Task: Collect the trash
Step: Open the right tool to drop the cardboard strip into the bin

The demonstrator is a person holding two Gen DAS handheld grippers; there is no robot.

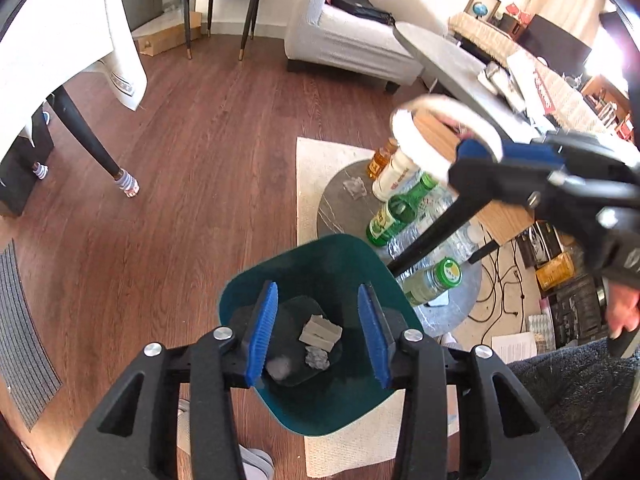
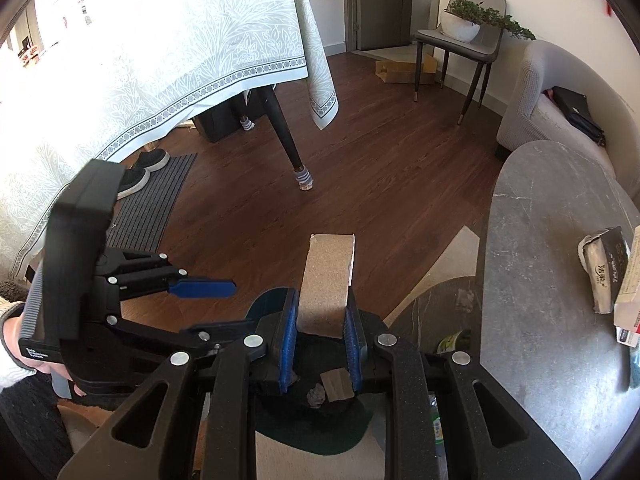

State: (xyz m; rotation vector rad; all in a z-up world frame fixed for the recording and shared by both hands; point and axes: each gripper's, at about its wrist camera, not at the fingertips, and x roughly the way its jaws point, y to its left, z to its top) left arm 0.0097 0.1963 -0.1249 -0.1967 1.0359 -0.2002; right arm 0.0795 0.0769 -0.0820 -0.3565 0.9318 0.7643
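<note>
A dark green bin (image 1: 344,396) stands on the floor below both grippers; it also shows in the right wrist view (image 2: 320,436). Inside lie a folded cardboard piece (image 1: 320,333) and crumpled paper (image 1: 318,359). My left gripper (image 1: 322,332) is open and empty right above the bin's mouth. My right gripper (image 2: 322,322) is shut on a flattened cardboard tube (image 2: 328,280) and holds it over the bin. In the left wrist view the tube (image 1: 416,140) shows as a white ring held up at the right.
A low round grey table (image 1: 348,204) beside the bin holds several bottles (image 1: 400,208) and a crumpled wrapper (image 1: 355,188). A larger grey table (image 2: 552,280) carries a tissue pack (image 2: 604,268). A sofa (image 1: 348,36), a chair (image 2: 456,40) and a clothed table (image 2: 160,60) stand around.
</note>
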